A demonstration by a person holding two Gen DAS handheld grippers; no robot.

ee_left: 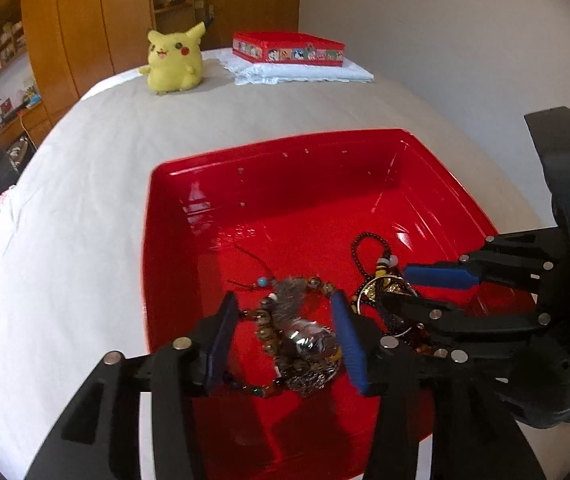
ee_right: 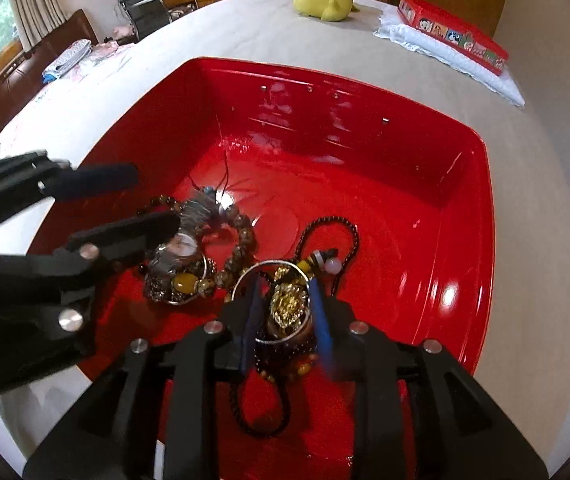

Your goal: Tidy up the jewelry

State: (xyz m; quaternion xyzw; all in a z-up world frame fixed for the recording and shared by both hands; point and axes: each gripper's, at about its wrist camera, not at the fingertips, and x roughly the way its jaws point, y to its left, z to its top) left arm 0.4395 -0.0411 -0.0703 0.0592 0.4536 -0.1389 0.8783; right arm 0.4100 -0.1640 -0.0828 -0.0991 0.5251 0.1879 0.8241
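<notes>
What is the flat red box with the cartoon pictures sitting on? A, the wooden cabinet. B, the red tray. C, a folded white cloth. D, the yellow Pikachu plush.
C: the flat red box rests on a folded white cloth on the bed, beside the Pikachu plush and well beyond the red tray holding the jewelry.

Home bedroom: bed (ee_left: 125, 160), wardrobe (ee_left: 85, 20)
</notes>
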